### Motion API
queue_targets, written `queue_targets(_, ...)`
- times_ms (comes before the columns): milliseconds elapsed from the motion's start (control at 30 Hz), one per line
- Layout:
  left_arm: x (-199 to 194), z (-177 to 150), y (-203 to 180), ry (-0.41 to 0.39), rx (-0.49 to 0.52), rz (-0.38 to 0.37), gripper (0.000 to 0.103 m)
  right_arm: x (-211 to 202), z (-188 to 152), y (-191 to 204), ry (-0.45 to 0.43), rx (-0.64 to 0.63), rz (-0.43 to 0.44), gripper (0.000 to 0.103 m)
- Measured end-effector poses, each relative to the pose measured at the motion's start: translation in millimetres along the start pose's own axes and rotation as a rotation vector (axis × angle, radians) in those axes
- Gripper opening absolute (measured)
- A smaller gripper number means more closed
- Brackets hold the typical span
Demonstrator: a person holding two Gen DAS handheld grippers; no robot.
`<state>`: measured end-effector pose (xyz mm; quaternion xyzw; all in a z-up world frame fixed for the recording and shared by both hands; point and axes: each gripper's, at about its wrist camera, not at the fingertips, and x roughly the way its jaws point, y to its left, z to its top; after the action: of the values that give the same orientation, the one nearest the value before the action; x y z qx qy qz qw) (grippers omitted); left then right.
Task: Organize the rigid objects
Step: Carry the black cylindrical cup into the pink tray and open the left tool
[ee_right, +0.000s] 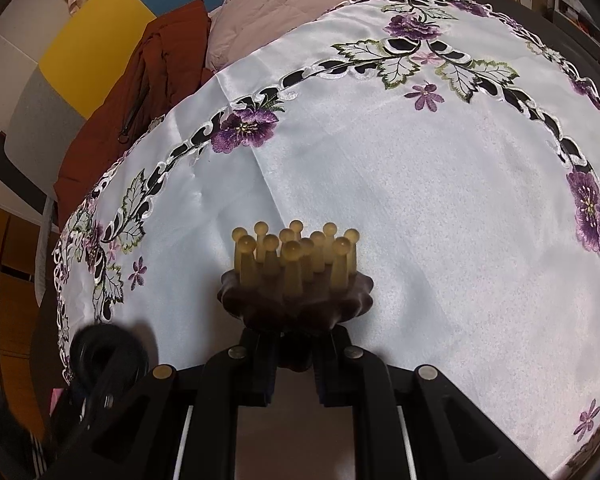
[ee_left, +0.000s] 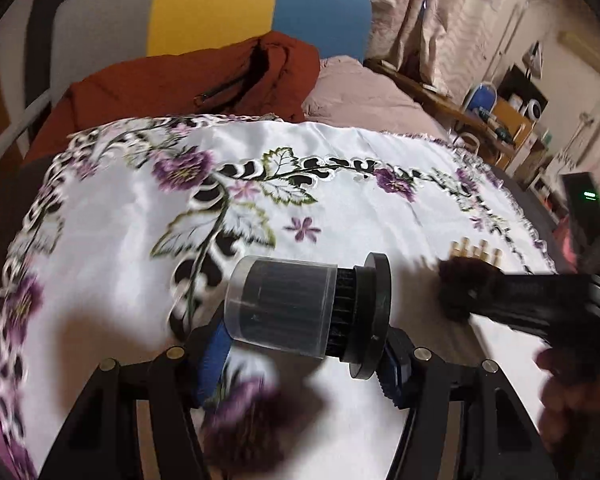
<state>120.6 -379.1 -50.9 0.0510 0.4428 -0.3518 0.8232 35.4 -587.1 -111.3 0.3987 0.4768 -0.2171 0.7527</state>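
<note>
Both tools are loaded here: the black filter cartridge (ee_left: pixel 308 312), lying on its side with a clear cup over its dark pleated body and a wide black flange at its right end, sits crosswise between the fingers of the left gripper (ee_left: pixel 304 364), which are spread about as wide as the cartridge is long and bear on it from either end, blue pad (ee_left: pixel 212 364) at the clear end, the other pad at the flange. Over on the other side, the wooden massage brush (ee_right: pixel 296 284), dark scalloped head up and pale round-tipped pegs standing, is pinched by its neck between the right gripper (ee_right: pixel 294 364) fingers, which are drawn in nearly together around it. Both items hang above the embroidered white tablecloth (ee_right: pixel 420 184), and the left view is smeared with motion, so exact height is hard to call. To do this well, I'd keep the cartridge level so the end-to-end grip doesn't let it roll out, and set each piece down squarely before letting go, well apart from the other. As for containers: no tray or box shows ahead of either pair of fingers; the only vessel is that clear cup, filled by the filter itself. Beyond the cloth lies a rust-red jacket (ee_left: pixel 188 80).
</note>
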Motion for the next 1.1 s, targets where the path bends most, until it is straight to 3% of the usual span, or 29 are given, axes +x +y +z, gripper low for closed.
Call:
queue_targets(267, -50.3, -39.3, 13.4, -0.046, -0.101, -0.088, 0.064, 0.5, -2.6, 13.0, -0.026, -0.092, -0.072, 0.013)
queue_targets(833, -140.4, -117.5, 60.3, -0.123, -0.157, -0.083, 0.064, 0.5, -5.7, 23.4, -0.048, -0.173, -0.124, 0.014)
queue_targets(967, -156.0, -128.4, 73.4, -0.143, -0.186, -0.084, 0.064, -0.8, -5.6, 22.2, -0.051, -0.163, -0.108, 0.014)
queue_targets(1100, -185.7, -139.3, 86.7, -0.185, -0.199, -0.077, 0.064, -8.6, -5.4, 18.6, -0.062, -0.128, -0.037, 0.013)
